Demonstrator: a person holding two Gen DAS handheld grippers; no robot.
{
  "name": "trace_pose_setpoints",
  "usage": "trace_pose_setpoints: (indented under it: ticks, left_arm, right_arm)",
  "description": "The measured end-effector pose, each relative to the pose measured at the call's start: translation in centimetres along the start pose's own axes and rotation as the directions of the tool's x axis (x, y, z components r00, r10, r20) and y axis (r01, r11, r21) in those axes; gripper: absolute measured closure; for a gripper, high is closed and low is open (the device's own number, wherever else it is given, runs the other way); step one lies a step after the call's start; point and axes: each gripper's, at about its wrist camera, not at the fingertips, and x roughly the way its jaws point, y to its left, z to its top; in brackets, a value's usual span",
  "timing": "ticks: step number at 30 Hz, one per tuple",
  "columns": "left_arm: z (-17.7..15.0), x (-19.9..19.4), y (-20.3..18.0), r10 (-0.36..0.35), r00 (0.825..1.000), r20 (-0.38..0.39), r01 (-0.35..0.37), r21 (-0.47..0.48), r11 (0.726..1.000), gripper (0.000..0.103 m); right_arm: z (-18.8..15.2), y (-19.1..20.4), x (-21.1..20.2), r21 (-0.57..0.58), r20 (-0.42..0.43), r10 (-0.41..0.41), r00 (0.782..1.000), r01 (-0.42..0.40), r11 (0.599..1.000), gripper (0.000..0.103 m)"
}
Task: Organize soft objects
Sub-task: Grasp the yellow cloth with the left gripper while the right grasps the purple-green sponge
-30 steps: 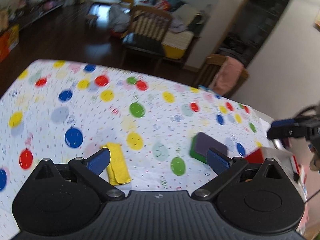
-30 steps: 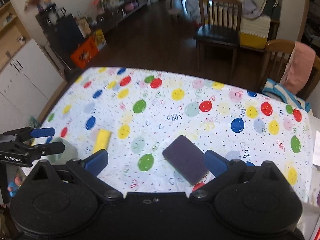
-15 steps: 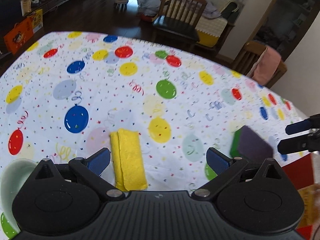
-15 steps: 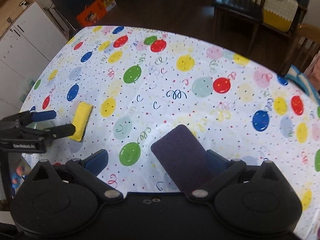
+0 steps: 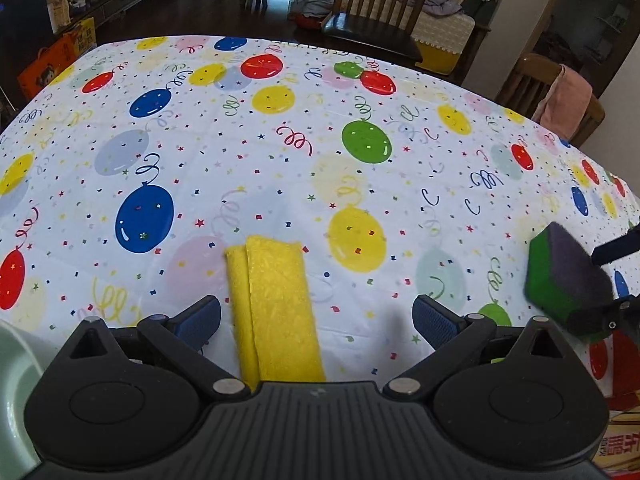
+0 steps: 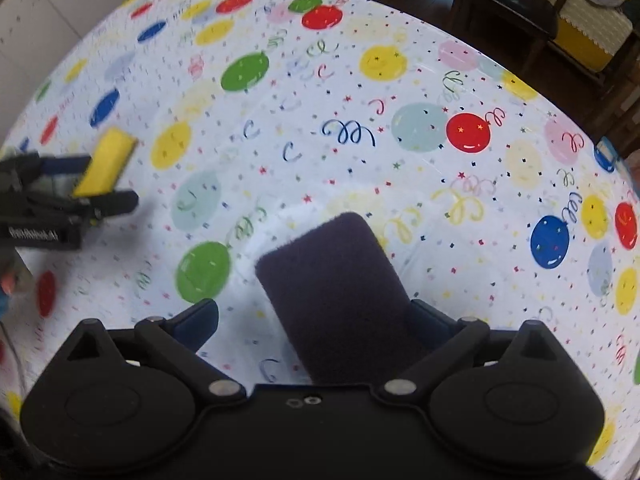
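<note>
A folded yellow cloth [image 5: 276,308] lies on the balloon-print tablecloth [image 5: 280,152]. My left gripper [image 5: 316,316] is open with its fingers on either side of the cloth, just above it. A sponge with a dark purple top and green base [image 6: 340,296] lies between the fingers of my open right gripper [image 6: 316,320], close to the right finger. The sponge [image 5: 564,276] and the right gripper also show at the right edge of the left wrist view. The left gripper [image 6: 88,188] and cloth [image 6: 106,162] show at the left of the right wrist view.
A pale green bowl [image 5: 16,392] sits at the near left table edge. A red printed box [image 5: 616,400] lies at the near right. Wooden chairs [image 5: 376,12] stand beyond the table's far edge, one with a pink towel [image 5: 564,100].
Both grippers have come down and forward. The yellow cloth now lies between the left fingers, and the sponge lies between the right fingers. Both cloth and sponge stay on the table.
</note>
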Motion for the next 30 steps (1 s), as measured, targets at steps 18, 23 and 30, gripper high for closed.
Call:
trace_pose_setpoints:
  ticks: [18, 23, 30]
  left_arm:
    - [-0.5, -0.5, -0.1, 0.127, 0.987, 0.100, -0.132, 0.047, 0.990, 0.058]
    - [-0.6, -0.7, 0.3, 0.122, 0.987, 0.103, -0.125, 0.023, 0.992, 0.064]
    - [-0.8, -1.2, 0.4, 0.103, 0.991, 0.081, -0.105, 0.024, 0.994, 0.065]
  right_arm:
    - [0.2, -0.5, 2.0, -0.047, 0.006, -0.151, 0.989, 0.151, 0.987, 0.026]
    - [0.0, -0.5, 1.9, -0.040, 0.009, -0.167, 0.986, 0.168, 0.985, 0.040]
    - [-0.2, -0.9, 0.3, 0.001, 0.034, -0.180, 0.983, 0.180, 0.984, 0.075]
